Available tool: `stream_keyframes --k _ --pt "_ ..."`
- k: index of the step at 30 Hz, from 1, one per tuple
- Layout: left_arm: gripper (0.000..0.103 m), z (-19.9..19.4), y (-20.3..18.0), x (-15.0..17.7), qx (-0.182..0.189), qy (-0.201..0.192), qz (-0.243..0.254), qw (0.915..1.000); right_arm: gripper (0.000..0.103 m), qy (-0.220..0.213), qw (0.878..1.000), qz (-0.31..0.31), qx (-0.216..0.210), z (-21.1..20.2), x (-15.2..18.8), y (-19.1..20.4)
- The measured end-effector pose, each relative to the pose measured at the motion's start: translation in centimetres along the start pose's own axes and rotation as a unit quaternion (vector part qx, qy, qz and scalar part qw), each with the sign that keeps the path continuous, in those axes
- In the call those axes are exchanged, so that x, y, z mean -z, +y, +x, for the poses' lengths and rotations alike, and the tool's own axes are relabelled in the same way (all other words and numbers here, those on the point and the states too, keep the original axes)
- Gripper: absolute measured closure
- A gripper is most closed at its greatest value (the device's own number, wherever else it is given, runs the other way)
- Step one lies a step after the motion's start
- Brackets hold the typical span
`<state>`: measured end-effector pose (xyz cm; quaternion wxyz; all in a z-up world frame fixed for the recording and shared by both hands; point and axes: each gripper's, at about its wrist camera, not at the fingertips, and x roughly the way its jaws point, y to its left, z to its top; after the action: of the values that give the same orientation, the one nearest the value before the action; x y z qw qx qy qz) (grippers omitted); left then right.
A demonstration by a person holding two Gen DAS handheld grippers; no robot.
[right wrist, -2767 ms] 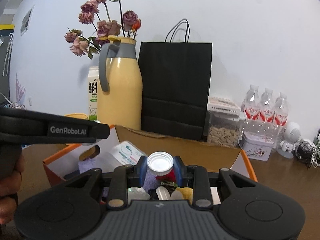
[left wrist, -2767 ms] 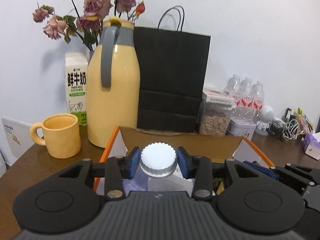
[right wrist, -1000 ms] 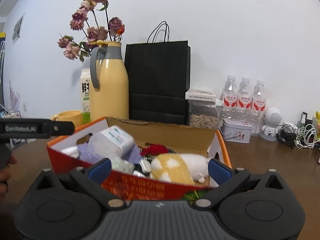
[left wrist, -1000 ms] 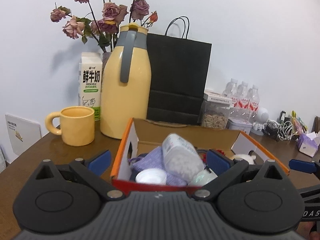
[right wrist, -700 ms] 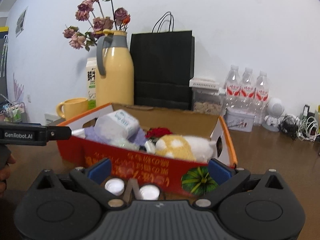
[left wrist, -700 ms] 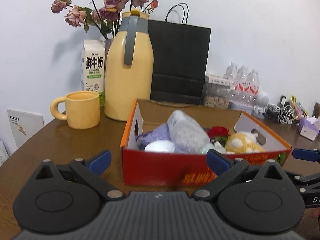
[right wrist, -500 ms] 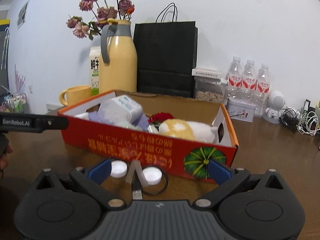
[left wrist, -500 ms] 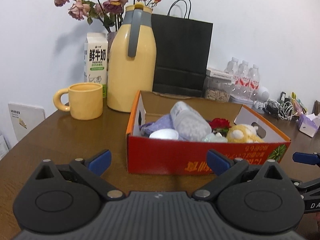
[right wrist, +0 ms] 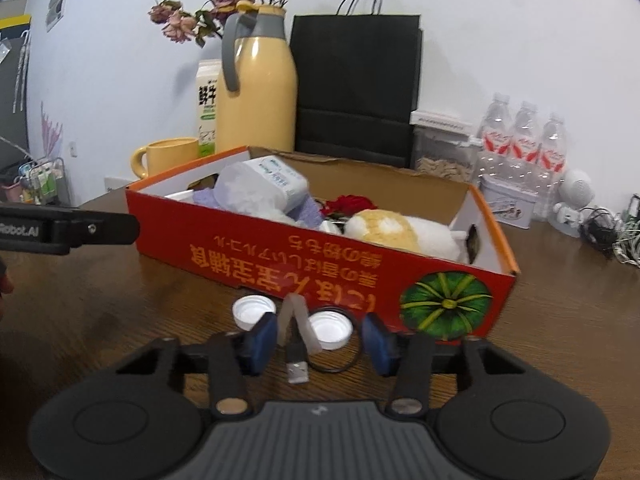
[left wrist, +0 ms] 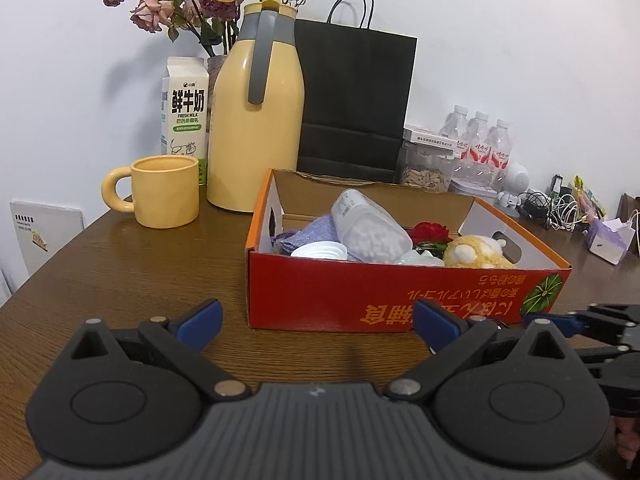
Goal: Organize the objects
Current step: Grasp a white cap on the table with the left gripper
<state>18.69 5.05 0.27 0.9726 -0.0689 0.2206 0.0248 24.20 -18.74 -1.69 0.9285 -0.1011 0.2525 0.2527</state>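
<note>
The left gripper points slightly downward over the table, short of the red box. Its jaws stand wide apart with nothing between them; the blue pads frame bare wood and the box's near wall.

The right gripper is tilted down toward the table, low, just in front of the box's long printed side. Its jaws are closing. Between them lie a USB plug on a coiled black cable, a pale strap and one white cap. A second white cap lies just outside the left pad. The pads appear not to press on anything yet, though motion blur makes this uncertain.

In the left wrist view the right gripper shows as a black linkage at the right edge, near the box's front corner. In the right wrist view the left gripper's black body enters from the left edge, level with the box.

The box holds a clear bottle lying tilted, a purple cloth, a red flower and a plush toy.

A yellow mug and a yellow jug stand behind the box.
</note>
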Motion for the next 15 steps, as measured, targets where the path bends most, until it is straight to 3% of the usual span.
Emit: stream_keyframes --k 3,6,9,15 --pt "0.0 -0.1 -0.1 0.0 0.002 -0.002 0.0 1.0 0.077 0.007 1.0 -0.009 0.001 1.2 -0.4 0.5" --pt "0.0 -0.2 -0.1 0.0 0.004 -0.002 0.0 1.0 0.08 0.011 1.0 -0.011 0.003 2.3 -1.0 0.8" --pt "0.0 -0.2 -0.1 0.0 0.005 -0.001 -0.001 1.0 0.093 0.022 1.0 -0.013 0.003 3.0 -1.3 1.1" --pt "0.0 -0.1 0.1 0.0 0.007 -0.001 -0.004 1.0 0.097 0.005 1.0 -0.013 0.004 2.4 -1.2 1.1"
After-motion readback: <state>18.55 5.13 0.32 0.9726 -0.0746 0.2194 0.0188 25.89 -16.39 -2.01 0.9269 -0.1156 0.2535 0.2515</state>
